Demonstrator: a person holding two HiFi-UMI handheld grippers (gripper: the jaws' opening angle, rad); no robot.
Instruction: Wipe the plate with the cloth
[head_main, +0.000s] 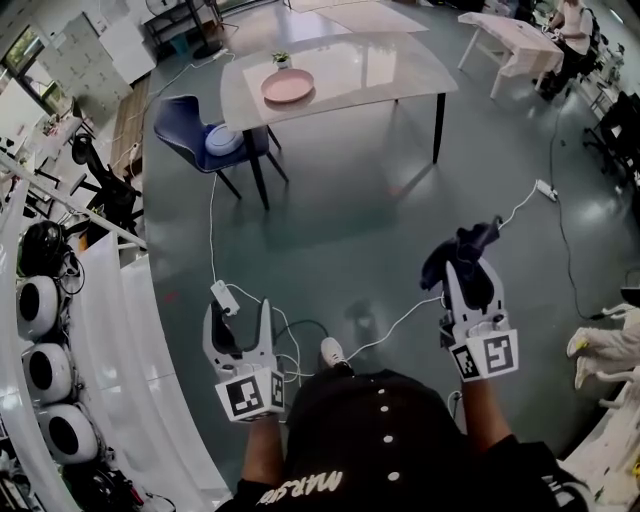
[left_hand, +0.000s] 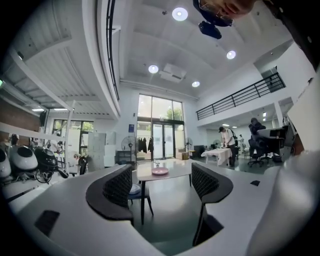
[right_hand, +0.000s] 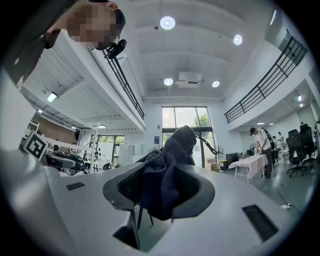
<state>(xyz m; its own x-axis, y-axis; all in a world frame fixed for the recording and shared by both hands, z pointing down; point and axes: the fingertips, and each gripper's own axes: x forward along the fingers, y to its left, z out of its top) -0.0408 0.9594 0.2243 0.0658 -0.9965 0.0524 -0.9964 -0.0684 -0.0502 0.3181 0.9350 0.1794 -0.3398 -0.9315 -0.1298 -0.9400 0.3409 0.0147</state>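
Note:
A pink plate (head_main: 288, 87) lies on a glossy grey table (head_main: 400, 70) across the room, far ahead of both grippers. In the left gripper view the plate (left_hand: 160, 171) shows small between the jaws, on the table (left_hand: 177, 170). My left gripper (head_main: 238, 315) (left_hand: 162, 182) is open, with nothing between its fingers. My right gripper (head_main: 470, 275) (right_hand: 160, 187) is shut on a dark blue cloth (head_main: 460, 255) (right_hand: 165, 170), which bunches up above the jaws and hangs below them. Both grippers point level toward the table.
A blue chair (head_main: 195, 130) with a round pale object on its seat stands at the table's left end. Cables and power strips (head_main: 222, 296) lie on the green floor. White rounded machines (head_main: 40, 310) line the left. A person stands at another table (head_main: 520, 40) at far right.

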